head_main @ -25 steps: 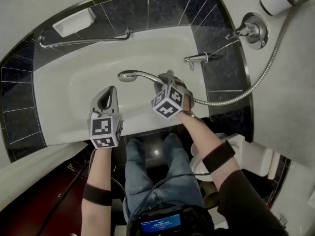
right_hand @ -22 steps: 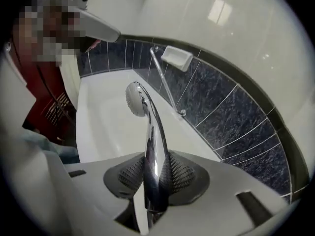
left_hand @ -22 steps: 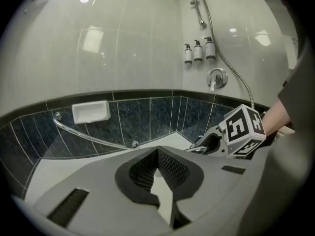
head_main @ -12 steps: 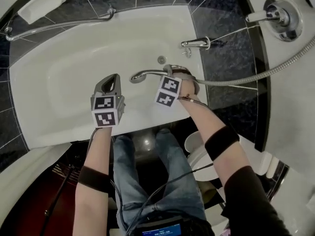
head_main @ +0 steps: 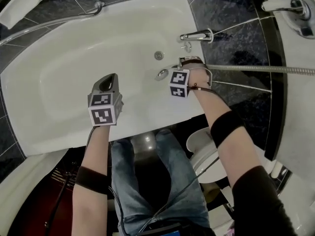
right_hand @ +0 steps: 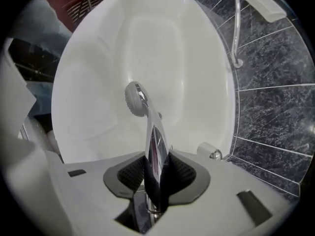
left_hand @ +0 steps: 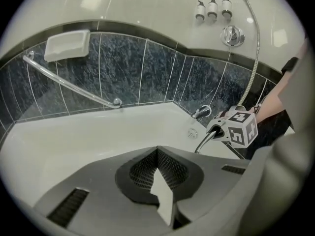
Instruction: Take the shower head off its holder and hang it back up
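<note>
The chrome shower head (right_hand: 135,98) hangs low over the bathtub (head_main: 74,58), its handle clamped in the right gripper (right_hand: 156,173). Rigid, slick, probably light; the hose (head_main: 256,69) may tug, so mid-handle looks safest. The left gripper (left_hand: 160,181) is closed, empty.

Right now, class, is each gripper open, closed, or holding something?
Left gripper: closed, holding nothing.
Right gripper: closed on the handle of the shower head.
</note>
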A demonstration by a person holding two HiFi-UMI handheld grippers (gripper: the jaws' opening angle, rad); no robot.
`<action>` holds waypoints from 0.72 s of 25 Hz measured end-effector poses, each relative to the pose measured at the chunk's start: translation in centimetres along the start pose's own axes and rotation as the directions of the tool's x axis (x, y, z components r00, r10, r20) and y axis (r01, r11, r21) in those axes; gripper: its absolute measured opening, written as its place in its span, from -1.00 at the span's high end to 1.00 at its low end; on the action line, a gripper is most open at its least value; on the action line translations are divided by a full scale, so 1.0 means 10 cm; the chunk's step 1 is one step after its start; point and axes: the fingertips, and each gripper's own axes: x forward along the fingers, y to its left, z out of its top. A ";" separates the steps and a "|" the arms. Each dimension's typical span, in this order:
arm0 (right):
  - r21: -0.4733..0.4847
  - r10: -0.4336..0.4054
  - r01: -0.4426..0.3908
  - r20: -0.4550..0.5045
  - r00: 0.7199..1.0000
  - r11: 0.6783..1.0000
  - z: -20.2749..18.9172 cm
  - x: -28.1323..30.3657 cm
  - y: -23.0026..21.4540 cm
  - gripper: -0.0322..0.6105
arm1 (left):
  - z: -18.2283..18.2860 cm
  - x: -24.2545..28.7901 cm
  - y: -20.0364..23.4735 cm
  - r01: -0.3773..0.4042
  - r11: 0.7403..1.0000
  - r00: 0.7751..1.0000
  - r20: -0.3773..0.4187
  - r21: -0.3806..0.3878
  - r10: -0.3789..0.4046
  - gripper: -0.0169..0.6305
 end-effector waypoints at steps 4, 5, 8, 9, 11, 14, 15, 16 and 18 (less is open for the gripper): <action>-0.086 -0.003 -0.005 -0.090 0.996 0.996 -0.43 0.25 0.02 0.47 | -0.11 0.09 0.05 -0.007 1.000 1.000 -0.016 -0.010 0.007 0.94; -0.099 -0.003 -0.008 -0.103 0.995 0.995 -0.50 0.28 0.03 0.47 | -0.12 0.09 0.06 -0.009 1.000 1.000 -0.019 -0.013 0.009 0.94; -0.116 -0.005 -0.010 -0.125 0.992 0.993 -0.65 0.34 0.06 0.47 | -0.13 0.12 0.04 -0.006 1.000 1.000 -0.022 -0.012 0.005 0.94; -0.118 -0.007 -0.007 -0.126 0.992 0.993 -0.67 0.35 0.07 0.46 | -0.12 0.13 0.02 -0.003 1.000 1.000 -0.022 -0.009 0.002 0.94; -0.108 -0.019 0.007 -0.112 0.993 0.994 -0.67 0.37 0.05 0.34 | -0.11 0.15 -0.01 0.003 1.000 1.000 -0.022 -0.005 -0.003 0.94; -0.068 -0.016 0.010 -0.086 0.996 0.998 -0.64 0.37 0.00 -0.02 | -0.08 0.16 -0.04 0.006 1.000 1.000 -0.022 -0.002 -0.006 0.94; -0.066 -0.010 0.004 -0.085 0.996 0.998 -0.64 0.37 -0.01 -0.04 | -0.08 0.17 -0.05 0.006 1.000 1.000 -0.022 -0.002 -0.006 0.94; -0.065 -0.008 0.002 -0.082 0.997 0.998 -0.63 0.37 -0.02 -0.04 | -0.08 0.17 -0.06 0.006 1.000 1.000 -0.022 -0.003 -0.006 0.94; -0.059 -0.015 0.011 -0.061 0.998 0.998 -0.59 0.35 -0.05 -0.07 | -0.08 0.17 -0.08 0.009 1.000 1.000 -0.022 -0.002 -0.009 0.94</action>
